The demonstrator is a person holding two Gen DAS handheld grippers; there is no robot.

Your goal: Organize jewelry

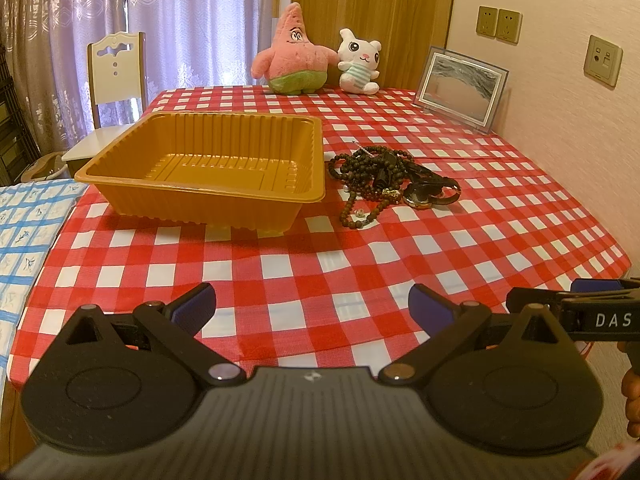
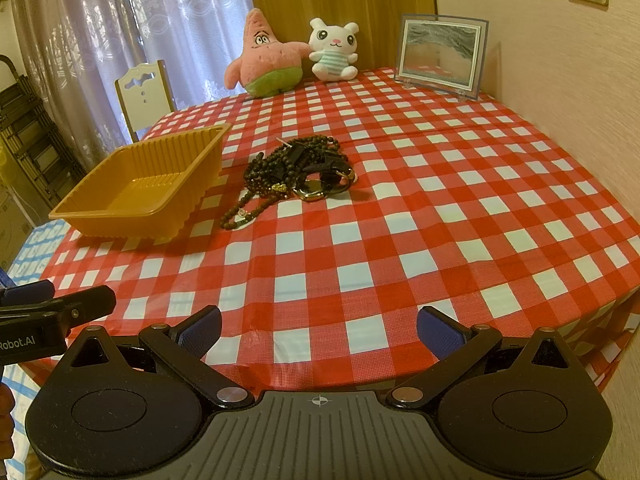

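A table covered with a red-and-white checked tablecloth (image 1: 320,280) fills both views. On its left part stands an orange plastic tray (image 1: 208,168), ribbed along its walls and floor, with nothing visible inside it. Just beside the tray's right wall, on the cloth, lies the jewelry pile (image 1: 384,176): tangled strands of dark beaded necklaces, with one loop (image 1: 356,212) trailing toward the near edge and carrying a pale bead. On the pile's right side sit a dark bangle (image 1: 440,192) and a gold-rimmed ring-shaped piece (image 1: 416,202), touching the beads. A thin silvery chain end (image 1: 362,148) pokes out at the pile's far side.

At the far edge of the table are a pink starfish plush (image 1: 294,54) and a white bunny plush (image 1: 358,62), touching each other, and well to their right a framed sand picture (image 1: 460,84) stands near the wall. A white chair (image 1: 116,76) sits beyond the table's left corner, in front of lilac curtains (image 1: 140,20).

The left gripper (image 1: 312,304) hangs over the near edge of the cloth, its blue-padded fingers spread wide, holding and touching nothing. The right gripper (image 2: 318,330) is likewise spread wide over the near edge, with nothing between its pads. Both are well apart from the jewelry and the tray. Each gripper shows at the edge of the other's view.
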